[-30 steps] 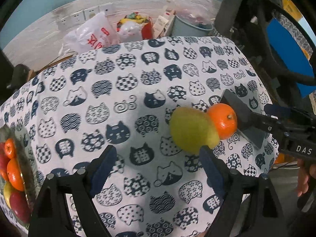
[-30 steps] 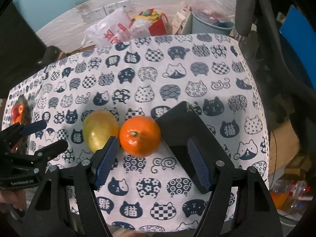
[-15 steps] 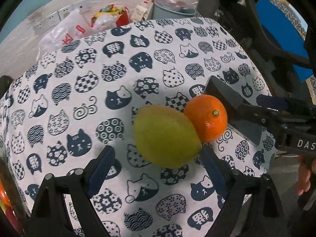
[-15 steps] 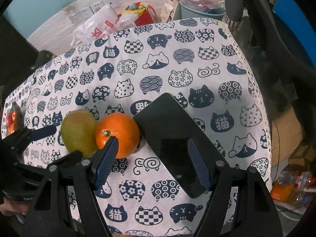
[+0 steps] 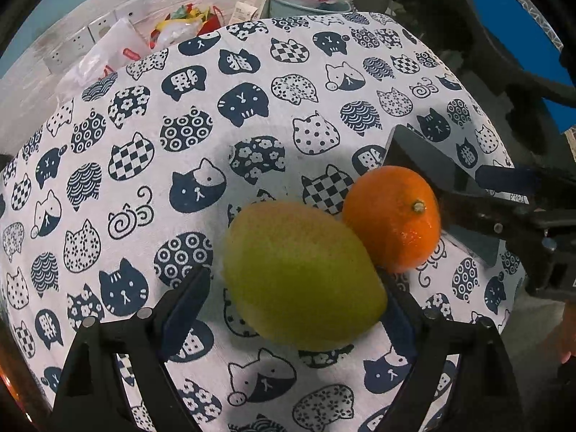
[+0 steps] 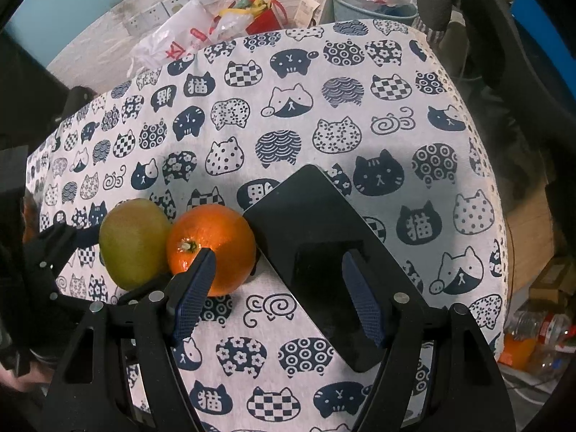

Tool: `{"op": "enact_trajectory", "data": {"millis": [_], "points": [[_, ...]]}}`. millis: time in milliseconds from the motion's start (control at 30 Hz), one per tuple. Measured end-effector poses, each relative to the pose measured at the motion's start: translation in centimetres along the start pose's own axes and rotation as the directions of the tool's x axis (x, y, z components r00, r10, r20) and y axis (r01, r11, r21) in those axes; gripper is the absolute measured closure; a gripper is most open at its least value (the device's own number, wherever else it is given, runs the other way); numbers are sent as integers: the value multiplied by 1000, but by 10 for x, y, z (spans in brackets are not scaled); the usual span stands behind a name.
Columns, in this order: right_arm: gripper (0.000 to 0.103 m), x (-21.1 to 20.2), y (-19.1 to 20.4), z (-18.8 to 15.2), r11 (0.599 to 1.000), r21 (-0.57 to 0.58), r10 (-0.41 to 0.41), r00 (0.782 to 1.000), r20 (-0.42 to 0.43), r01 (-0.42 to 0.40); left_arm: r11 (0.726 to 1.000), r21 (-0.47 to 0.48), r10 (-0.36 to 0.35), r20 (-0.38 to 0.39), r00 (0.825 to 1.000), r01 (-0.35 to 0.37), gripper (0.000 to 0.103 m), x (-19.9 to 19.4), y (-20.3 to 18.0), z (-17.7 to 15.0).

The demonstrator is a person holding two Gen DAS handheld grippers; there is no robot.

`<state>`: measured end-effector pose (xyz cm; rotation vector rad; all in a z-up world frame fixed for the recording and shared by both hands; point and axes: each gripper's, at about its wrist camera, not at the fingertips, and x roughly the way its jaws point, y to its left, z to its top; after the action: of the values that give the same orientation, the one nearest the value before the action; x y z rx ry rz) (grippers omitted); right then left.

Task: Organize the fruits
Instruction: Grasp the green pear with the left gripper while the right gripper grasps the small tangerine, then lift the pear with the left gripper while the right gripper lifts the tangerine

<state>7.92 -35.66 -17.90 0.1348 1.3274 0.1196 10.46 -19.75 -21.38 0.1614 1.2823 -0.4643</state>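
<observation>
Left tool [image 5: 293, 309] spread wide around yellow-green oval mango [image 5: 302, 273], nothing gripped yet; right tool [image 6: 279, 298] also gaping, empty, over flat black slab [image 6: 316, 252]. Mango lay on cat-print table [image 5: 216, 115], touching round orange tangerine [image 5: 392, 216]. Best closed squarely across the mango's middle, clear of the tangerine.

A lived-in home room: a tabletop [image 6: 360, 82] under a cat-print cloth [image 5: 201, 115], wall sockets [image 6: 158, 12] on white brick, plastic shopping bags [image 6: 172, 41], a cluttered bucket [image 6: 363, 3] and an office chair [image 5: 504, 54] behind
</observation>
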Motion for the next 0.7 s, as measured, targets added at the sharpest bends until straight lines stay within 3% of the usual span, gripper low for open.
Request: {"op": "enact_trajectory", "data": {"millis": [67,133,300,700], "points": [[30,1,1,0,1000,-2,0,1000,-2,0,1000,11,-8,12,1000,8,13,0,1,0],[30,1,3,1,1000,-6,0,1000,0,0,999,25,-34,21,999,33,26,0,1,0],[30,1,4,1,1000,-9,4,1000,-1,-4,998,68,-1,50,999,-3,28,-4,-4,-1],[30,2,9,3,999,-10,45,999,10,-45,999,7,32,55,998,-32,30,-19,21,-11]]}}
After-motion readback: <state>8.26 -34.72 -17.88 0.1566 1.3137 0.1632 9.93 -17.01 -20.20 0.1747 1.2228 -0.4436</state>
